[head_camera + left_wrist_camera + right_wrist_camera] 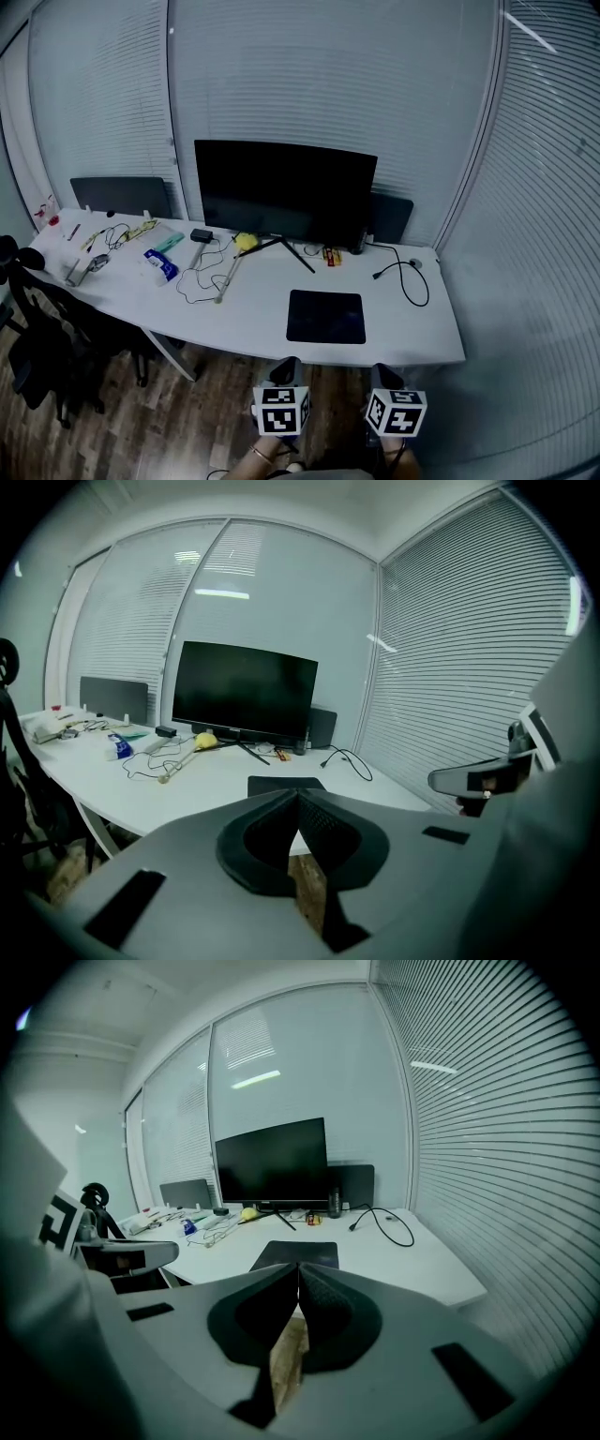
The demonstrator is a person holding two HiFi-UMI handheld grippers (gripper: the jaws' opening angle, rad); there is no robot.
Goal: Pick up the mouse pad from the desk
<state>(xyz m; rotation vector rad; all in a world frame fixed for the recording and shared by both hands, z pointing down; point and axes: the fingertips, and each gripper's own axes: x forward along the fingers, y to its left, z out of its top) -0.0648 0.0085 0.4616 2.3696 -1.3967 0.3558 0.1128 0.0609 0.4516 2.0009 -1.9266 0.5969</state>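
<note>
White desk by slatted blinds, mouse pad on it — left gripper and right gripper before it, fingers together.

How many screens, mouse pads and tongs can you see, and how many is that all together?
Screens: 1, the monitor
Mouse pads: 1, the mouse pad
Tongs: 2, the left tongs and the right tongs, both shut and holding nothing
Total: 4
</note>
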